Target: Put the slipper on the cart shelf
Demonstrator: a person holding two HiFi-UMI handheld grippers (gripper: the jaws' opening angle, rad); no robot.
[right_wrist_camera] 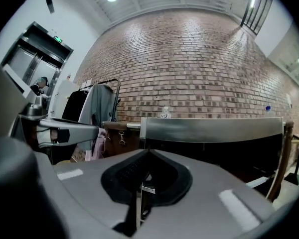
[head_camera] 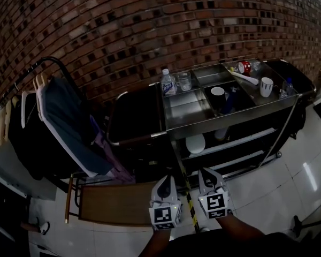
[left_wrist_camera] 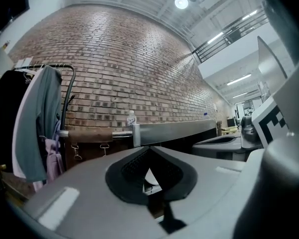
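The steel cart [head_camera: 188, 113] stands against the brick wall with two open shelves [head_camera: 241, 141] below its top. A white rounded thing [head_camera: 195, 143] lies on the upper shelf; I cannot tell whether it is the slipper. My left gripper [head_camera: 166, 181] and right gripper [head_camera: 209, 174] hang side by side low in the head view, in front of the cart and apart from it. Both are shut with nothing held. In the left gripper view the left gripper [left_wrist_camera: 148, 152] points at the cart's rail. In the right gripper view the right gripper [right_wrist_camera: 147, 154] does the same.
On the cart top stand a water bottle [head_camera: 168, 82], a glass jar [head_camera: 184, 81], a white mug [head_camera: 266, 86] and a red can [head_camera: 244, 67]. A black bag [head_camera: 135, 114] hangs at the cart's left end. A clothes rack [head_camera: 59, 116] stands left, its wooden base [head_camera: 115, 203] near my grippers.
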